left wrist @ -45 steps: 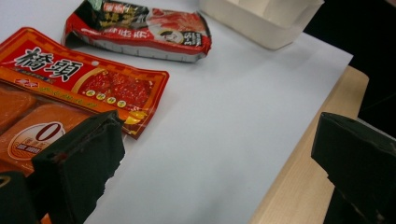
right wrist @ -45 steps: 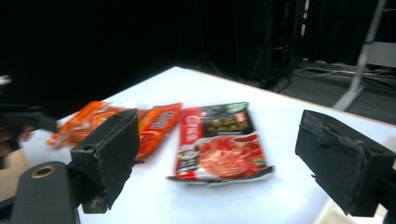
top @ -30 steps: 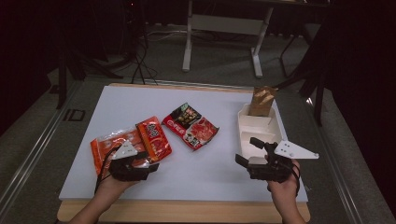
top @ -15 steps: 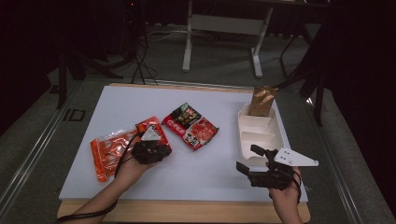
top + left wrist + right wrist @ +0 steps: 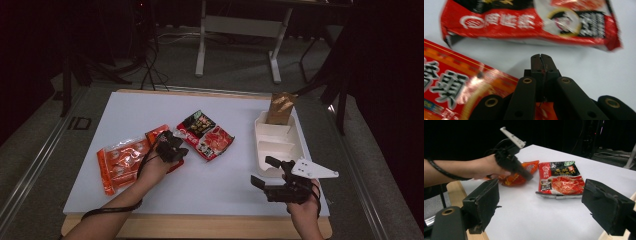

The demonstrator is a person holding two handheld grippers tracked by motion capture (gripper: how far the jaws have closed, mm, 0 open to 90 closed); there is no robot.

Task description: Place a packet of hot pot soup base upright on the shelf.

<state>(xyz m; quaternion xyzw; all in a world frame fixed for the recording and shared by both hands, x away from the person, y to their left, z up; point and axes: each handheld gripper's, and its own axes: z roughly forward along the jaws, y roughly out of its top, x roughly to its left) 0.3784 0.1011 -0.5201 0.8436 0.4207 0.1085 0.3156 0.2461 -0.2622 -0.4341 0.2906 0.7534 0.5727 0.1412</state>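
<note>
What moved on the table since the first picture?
The left tool slid away from the person and rightward, across the orange packets toward the red-and-black packet; its jaws are shut on nothing. The right tool drifted slightly closer to the person, jaws open. The packets, white tray and brown bag stayed put.

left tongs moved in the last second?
Yes. In the high view the left tongs have gone up the table and rightward, off the orange packet at the left, toward the red-and-black packet. Jaws shut.
</note>
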